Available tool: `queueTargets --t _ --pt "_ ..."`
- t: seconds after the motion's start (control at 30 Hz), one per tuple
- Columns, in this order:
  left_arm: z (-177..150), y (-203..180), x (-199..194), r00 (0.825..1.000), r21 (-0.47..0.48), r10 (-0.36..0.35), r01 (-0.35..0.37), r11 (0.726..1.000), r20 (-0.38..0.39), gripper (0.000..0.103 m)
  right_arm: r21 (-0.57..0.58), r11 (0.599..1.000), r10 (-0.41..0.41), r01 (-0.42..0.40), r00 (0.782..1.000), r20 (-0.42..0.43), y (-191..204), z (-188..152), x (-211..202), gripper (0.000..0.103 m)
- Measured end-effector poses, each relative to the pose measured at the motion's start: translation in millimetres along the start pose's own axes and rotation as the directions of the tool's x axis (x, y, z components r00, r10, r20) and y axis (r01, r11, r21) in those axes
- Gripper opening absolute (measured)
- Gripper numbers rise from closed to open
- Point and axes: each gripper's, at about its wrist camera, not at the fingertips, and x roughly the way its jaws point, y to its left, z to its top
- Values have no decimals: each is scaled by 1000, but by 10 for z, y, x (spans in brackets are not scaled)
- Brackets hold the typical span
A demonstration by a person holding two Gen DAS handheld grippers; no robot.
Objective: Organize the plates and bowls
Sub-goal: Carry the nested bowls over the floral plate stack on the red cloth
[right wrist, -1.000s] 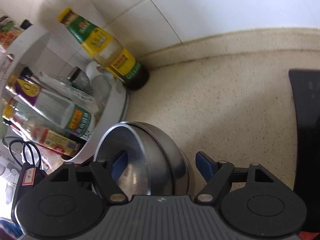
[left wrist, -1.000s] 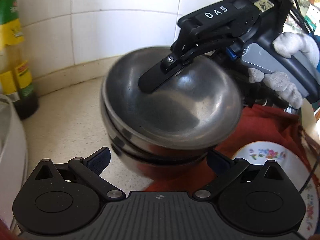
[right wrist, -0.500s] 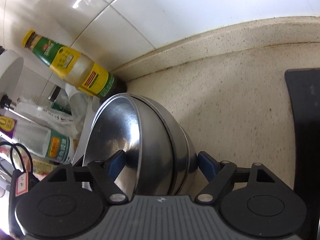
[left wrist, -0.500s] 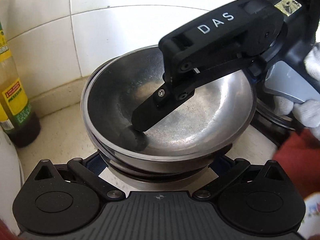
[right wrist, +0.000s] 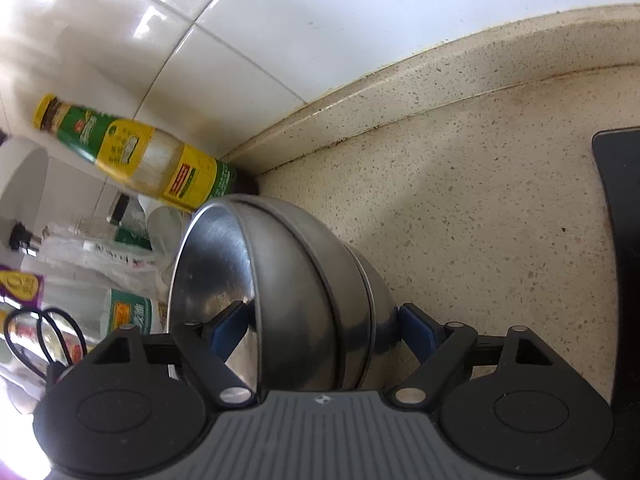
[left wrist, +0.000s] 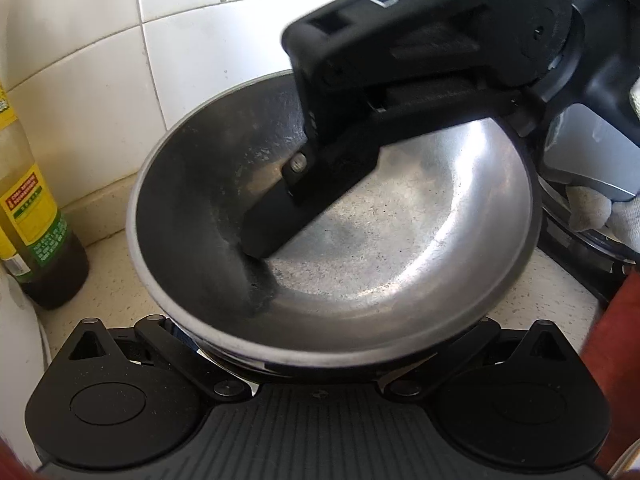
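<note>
A stack of steel bowls (left wrist: 360, 240) sits on the speckled counter (right wrist: 480, 200) close to the tiled wall. My right gripper (right wrist: 320, 324) straddles the stack's side, one blue pad (right wrist: 228, 328) inside the top bowl and the other (right wrist: 416, 320) outside by the bottom bowl; its jaws are opening and the pads look just off the metal. In the left wrist view that inner finger (left wrist: 280, 220) reaches into the top bowl. My left gripper (left wrist: 324, 360) is pushed up under the near rim with its arms spread wide. The rim hides its fingertips.
A yellow-labelled oil bottle (left wrist: 28, 216) stands left of the stack against the wall, beside a white round rack (right wrist: 24, 184) holding several bottles. A black stove edge (right wrist: 620, 240) lies to the right. A red cloth (left wrist: 616, 352) and a gloved hand (left wrist: 600, 212) are at right.
The bowl stack travelled left from over the red cloth to the counter by the wall and came level. The right jaws have spread a little. The floral plate has left the left wrist view.
</note>
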Motion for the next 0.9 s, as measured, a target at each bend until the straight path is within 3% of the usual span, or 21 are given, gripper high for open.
queueTargets --t 0.47,0.9 --pt "83 -52 38 1000 -40 16 -17 999 -8 103 -33 999 -22 22 1000 21 91 -19 2 81" --pt "254 -82 -309 994 -25 62 -60 998 89 103 -101 994 -15 27 994 109 481 -48 -395 81"
